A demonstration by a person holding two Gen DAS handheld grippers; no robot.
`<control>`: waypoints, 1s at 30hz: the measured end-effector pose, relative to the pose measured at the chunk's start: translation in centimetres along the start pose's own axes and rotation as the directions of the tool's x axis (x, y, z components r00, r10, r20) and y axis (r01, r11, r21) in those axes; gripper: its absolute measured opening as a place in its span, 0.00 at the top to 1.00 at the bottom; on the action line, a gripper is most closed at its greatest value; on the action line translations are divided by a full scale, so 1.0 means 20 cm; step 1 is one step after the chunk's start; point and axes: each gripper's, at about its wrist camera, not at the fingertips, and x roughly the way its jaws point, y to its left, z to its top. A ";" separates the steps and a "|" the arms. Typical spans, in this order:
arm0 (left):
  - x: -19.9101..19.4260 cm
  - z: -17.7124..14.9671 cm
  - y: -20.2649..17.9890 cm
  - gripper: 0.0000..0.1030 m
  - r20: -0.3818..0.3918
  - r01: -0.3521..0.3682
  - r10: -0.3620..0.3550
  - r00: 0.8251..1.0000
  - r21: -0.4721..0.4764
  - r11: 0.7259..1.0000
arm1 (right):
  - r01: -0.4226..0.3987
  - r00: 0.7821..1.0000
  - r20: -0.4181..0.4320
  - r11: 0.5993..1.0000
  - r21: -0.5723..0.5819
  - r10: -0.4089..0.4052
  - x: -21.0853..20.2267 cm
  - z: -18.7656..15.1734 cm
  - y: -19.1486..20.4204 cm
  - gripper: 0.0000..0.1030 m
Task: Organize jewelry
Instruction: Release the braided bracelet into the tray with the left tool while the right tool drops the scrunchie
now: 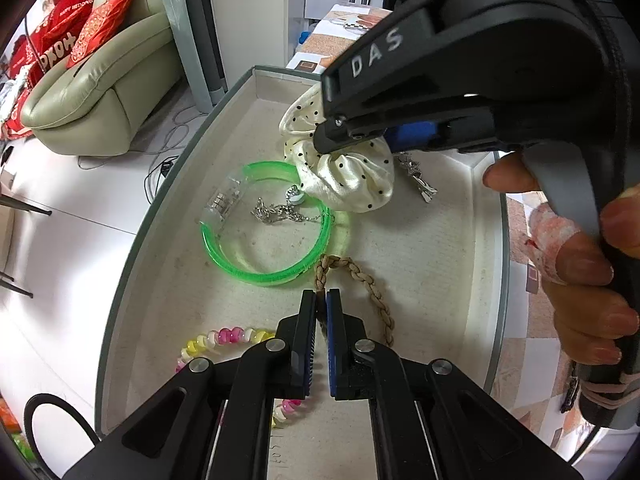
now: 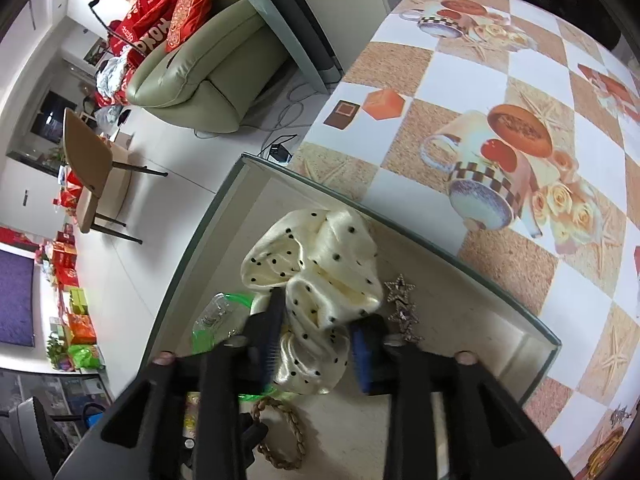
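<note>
Beige sofa with red cushions — brown chair nearby.

Your left gripper is black with blue ribbed pads, round silver pivot screws and a looping black cable. Your right gripper is black, lettered "DAS" in white, with a grey trigger; one finger wears a patterned bandage.
</note>
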 end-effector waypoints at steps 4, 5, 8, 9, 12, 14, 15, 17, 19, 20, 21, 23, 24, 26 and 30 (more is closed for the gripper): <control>-0.03 -0.01 -0.02 0.91 0.004 -0.015 0.015 1.000 0.011 1.000 | -0.048 0.999 0.016 0.999 0.025 0.048 -0.06 -0.02 -0.03 0.39; -0.03 -0.01 -0.03 0.91 0.003 -0.019 0.019 1.000 0.015 1.000 | -0.058 0.998 0.020 0.998 0.032 0.057 -0.08 -0.02 -0.03 0.36; -0.05 -0.01 -0.04 0.91 -0.004 -0.022 0.022 1.000 0.029 0.999 | -0.084 0.996 0.043 0.995 0.057 0.081 -0.14 -0.03 -0.05 0.29; -0.05 -0.02 -0.04 0.91 -0.004 -0.024 0.024 1.000 0.036 0.999 | -0.091 0.995 0.052 0.994 0.065 0.087 -0.17 -0.04 -0.06 0.28; -0.05 -0.01 -0.04 0.91 -0.011 -0.033 0.034 0.999 0.040 0.999 | -0.102 0.992 0.079 0.991 0.081 0.096 -0.25 -0.07 -0.08 0.26; -0.06 0.00 -0.04 0.91 -0.013 -0.031 0.031 0.999 0.036 0.999 | -0.107 0.990 0.097 0.990 0.095 0.098 -0.31 -0.09 -0.10 0.23; -0.06 0.00 -0.04 0.91 -0.013 -0.031 0.031 0.999 0.037 0.999 | -0.108 0.990 0.105 0.989 0.104 0.097 -0.33 -0.11 -0.11 0.23; -0.07 0.00 -0.05 0.91 -0.012 -0.035 0.036 0.999 0.044 0.998 | -0.112 0.988 0.119 0.986 0.126 0.097 -0.39 -0.14 -0.15 0.23; -0.07 0.01 -0.06 0.91 -0.015 -0.035 0.036 0.999 0.048 0.998 | -0.112 0.987 0.130 0.983 0.147 0.093 -0.43 -0.18 -0.18 0.23; -0.07 0.01 -0.06 0.91 -0.017 -0.033 0.034 0.999 0.049 0.998 | -0.112 0.987 0.135 0.981 0.155 0.091 -0.46 -0.21 -0.20 0.23; -0.08 0.01 -0.07 0.91 -0.018 -0.031 0.032 0.999 0.048 0.998 | -0.112 0.986 0.140 0.980 0.162 0.090 -0.48 -0.23 -0.23 0.23; -0.09 0.01 -0.07 0.91 -0.018 -0.028 0.029 0.999 0.048 0.998 | -0.108 0.985 0.150 0.977 0.183 0.081 -0.52 -0.28 -0.27 0.23; -0.09 0.01 -0.08 0.91 -0.019 -0.027 0.028 0.999 0.048 0.998 | -0.109 0.985 0.152 0.975 0.192 0.080 -0.54 -0.30 -0.29 0.23; -0.11 0.01 -0.09 0.91 -0.019 -0.027 0.027 0.999 0.049 0.998 | -0.110 0.984 0.158 0.971 0.212 0.077 -0.57 -0.35 -0.33 0.23; -0.13 0.01 -0.08 0.91 -0.017 -0.025 0.025 1.000 0.037 0.999 | -0.095 0.985 0.163 0.963 0.253 0.054 -0.64 -0.49 -0.44 0.23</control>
